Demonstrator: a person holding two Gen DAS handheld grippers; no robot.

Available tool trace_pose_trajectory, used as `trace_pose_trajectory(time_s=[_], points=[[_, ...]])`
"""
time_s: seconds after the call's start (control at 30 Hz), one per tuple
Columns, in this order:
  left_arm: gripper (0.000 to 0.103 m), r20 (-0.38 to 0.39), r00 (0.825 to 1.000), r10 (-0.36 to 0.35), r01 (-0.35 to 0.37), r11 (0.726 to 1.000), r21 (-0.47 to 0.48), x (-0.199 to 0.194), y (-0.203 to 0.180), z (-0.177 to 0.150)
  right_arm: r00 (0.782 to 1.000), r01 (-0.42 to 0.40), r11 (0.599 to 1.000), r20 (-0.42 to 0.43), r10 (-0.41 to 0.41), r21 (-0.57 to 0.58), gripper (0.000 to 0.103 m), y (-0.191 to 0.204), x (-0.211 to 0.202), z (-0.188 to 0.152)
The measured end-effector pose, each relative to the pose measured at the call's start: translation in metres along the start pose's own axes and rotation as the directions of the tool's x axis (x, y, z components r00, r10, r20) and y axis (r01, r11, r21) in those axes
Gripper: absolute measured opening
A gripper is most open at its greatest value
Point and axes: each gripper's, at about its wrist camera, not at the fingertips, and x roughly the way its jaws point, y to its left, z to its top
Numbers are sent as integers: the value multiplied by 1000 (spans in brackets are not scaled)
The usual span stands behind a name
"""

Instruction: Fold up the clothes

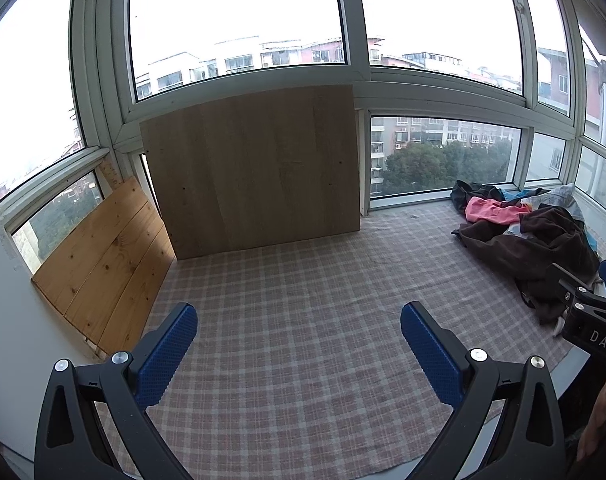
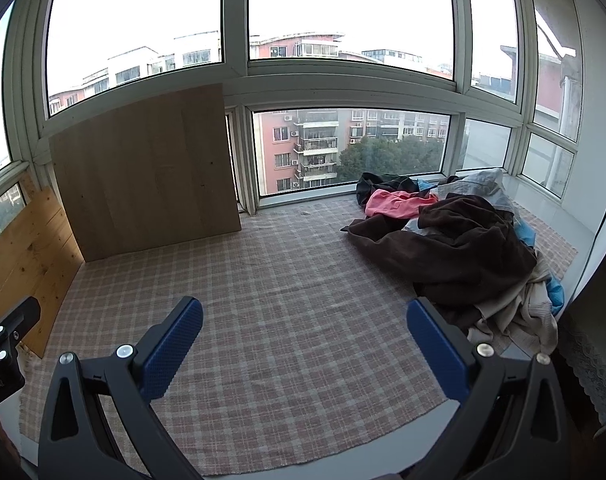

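Two grippers are seen, the left gripper and the right gripper, each with two blue-padded fingers spread wide and nothing between them. One heap of clothes is piled at the right of the frame; within it one pink garment and one dark brown garment can be told apart, the rest uncounted. One plaid cloth is spread below. Two wooden boards are propped at the left: one pale panel and one knotty plank board.
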Motion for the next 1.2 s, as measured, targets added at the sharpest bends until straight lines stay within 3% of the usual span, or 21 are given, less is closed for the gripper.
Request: trace_pose_trajectory(time_s=[0.67, 1.2], points=[[103, -4, 999, -52, 52, 998, 24, 17, 2, 7, 997, 71, 997, -21, -71, 36, 103, 0, 11, 3], [102, -22, 981, -195, 196, 979, 51, 55, 2, 14, 988, 154, 985, 2, -155, 76, 103, 1, 28, -4]])
